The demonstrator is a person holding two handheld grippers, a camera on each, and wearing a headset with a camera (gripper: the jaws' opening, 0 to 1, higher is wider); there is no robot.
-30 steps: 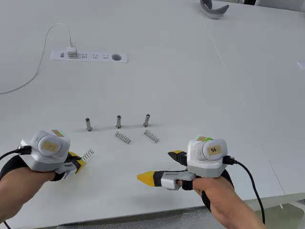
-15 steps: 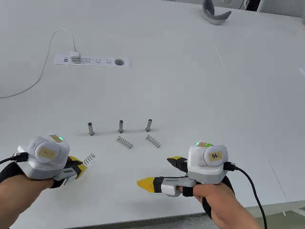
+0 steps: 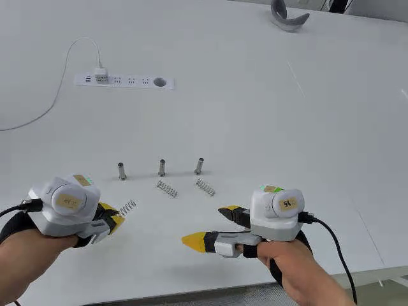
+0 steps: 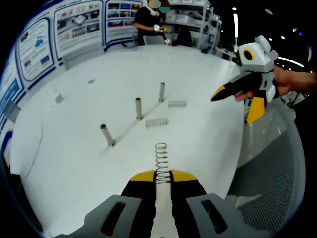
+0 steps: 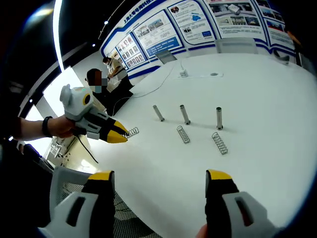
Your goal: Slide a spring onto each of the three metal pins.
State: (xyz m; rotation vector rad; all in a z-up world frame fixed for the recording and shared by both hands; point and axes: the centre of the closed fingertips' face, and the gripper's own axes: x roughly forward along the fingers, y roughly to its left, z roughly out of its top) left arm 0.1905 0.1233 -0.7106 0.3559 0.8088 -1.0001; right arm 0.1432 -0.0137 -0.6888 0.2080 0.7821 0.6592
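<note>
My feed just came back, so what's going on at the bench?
The person's left gripper is shut on one spring, aimed toward the three upright pins, all bare. Two other springs lie on the table near them. The right gripper is open, holding nothing.

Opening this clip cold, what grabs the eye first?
The left gripper pinches a spring by one end, lower left in the head view. Ahead stand three metal pins in a row, bare, with two loose springs lying just before them. The right gripper hovers open.
</note>
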